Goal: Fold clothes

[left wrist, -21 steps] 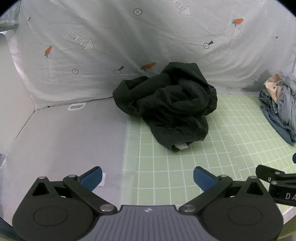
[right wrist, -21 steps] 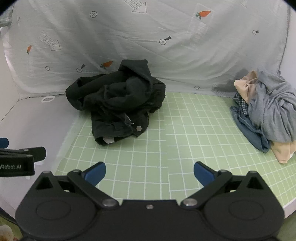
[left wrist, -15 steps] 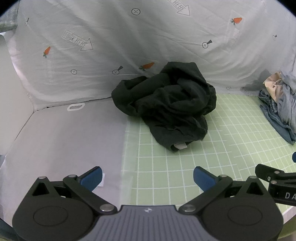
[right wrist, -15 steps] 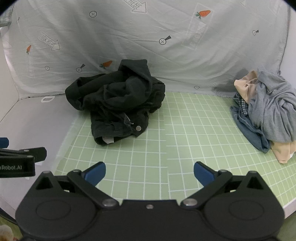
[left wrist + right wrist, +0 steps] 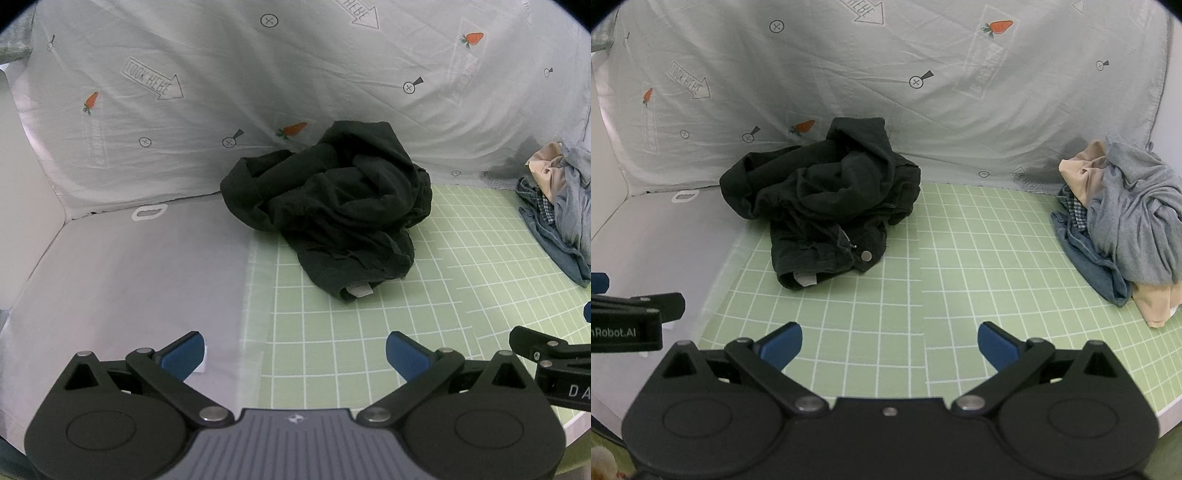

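Left wrist view showed the left gripper (image 5: 293,352) with its jaws spread wide and nothing between them, hanging over the seam where the grey cloth (image 5: 140,280) met the green mat (image 5: 424,295). Ahead of it, well apart from the blue pads (image 5: 183,352), lay the black garment (image 5: 336,210), a crumpled heap against the printed backdrop (image 5: 258,92), partly on the mat and partly on the cloth. A white label (image 5: 360,291) showed at its near edge.

The right wrist view gave the same story from the other side. The right gripper (image 5: 889,345) also stood spread and empty above bare mat (image 5: 979,258). The garment (image 5: 827,199) sat ahead and to the left; a metal button (image 5: 866,254) and a waistband suggested trousers or a denim piece, though its shape could not be read in that bundle. At the far right of the mat a second pile (image 5: 1123,225) waited, grey, beige, blue and checked pieces tangled together.

By my judgement the task had barely begun. No item lay flat, no fold was visible and no finished stack showed anywhere in either view. Everything remained: taking hold of the black garment, shaking or spreading it out on the mat, folding it, then working through the pile. Neither gripper touched any fabric.
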### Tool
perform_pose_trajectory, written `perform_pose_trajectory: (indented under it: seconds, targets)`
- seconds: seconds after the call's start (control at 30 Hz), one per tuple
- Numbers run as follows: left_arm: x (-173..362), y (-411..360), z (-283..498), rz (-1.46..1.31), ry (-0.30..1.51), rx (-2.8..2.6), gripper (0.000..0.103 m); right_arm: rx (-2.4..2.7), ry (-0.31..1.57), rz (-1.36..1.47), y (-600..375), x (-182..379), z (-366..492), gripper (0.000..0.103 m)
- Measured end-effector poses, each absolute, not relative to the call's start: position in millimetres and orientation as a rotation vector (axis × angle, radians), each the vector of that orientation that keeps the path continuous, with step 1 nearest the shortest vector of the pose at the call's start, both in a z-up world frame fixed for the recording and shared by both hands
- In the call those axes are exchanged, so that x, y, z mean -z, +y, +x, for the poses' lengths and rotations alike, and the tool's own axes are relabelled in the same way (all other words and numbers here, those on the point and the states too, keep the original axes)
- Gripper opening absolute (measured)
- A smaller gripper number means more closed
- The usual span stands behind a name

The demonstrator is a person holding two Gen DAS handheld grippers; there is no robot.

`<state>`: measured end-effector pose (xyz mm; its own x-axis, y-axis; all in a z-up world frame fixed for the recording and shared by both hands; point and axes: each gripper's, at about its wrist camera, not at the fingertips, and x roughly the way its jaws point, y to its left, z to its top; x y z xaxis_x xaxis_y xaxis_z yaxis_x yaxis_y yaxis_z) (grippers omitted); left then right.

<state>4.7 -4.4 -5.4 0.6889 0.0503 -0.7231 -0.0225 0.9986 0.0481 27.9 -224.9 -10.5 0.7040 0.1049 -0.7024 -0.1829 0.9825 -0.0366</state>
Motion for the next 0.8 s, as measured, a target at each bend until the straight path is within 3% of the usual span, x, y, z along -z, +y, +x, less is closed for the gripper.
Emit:
perform_pose_trajectory:
  seconds: [0.8]
  targets:
    - [5.6,-1.4,8.9,0.039,0.821,-0.045,0.103,-0.153,0.778,-0.111,-221.7,12.4,30.6,0.103]
